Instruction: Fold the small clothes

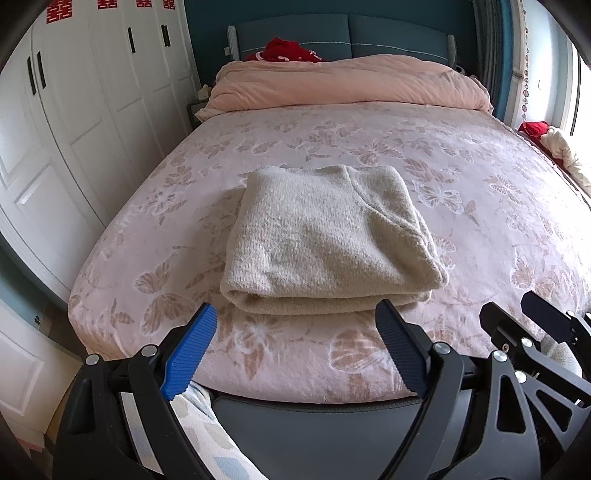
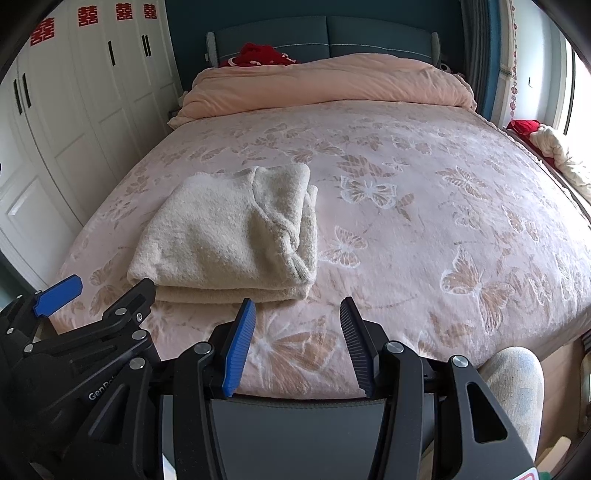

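At your far left the white wardrobe is standing along the wall, its doors carrying red paper cutouts. Next to it, you are holding the left claw above the foot of the bed, its 2 blue-padded fingers spread wide and gripping nothing. Just beyond those fingertips the cream knitted sweater is lying folded into a thick rectangle on the pink butterfly-patterned bedspread, its layered edge facing you and not touching either claw. Further right, you are keeping the right claw released too, fingers apart and holding nothing, with the sweater sitting just ahead and to its left. In the right wrist view the left claw is showing at the lower left, beside the sweater's near corner. Behind everything a peach duvet is bunching against the teal headboard, with a red cloth lying on top. At the far right more red and cream fabric is resting by the window.
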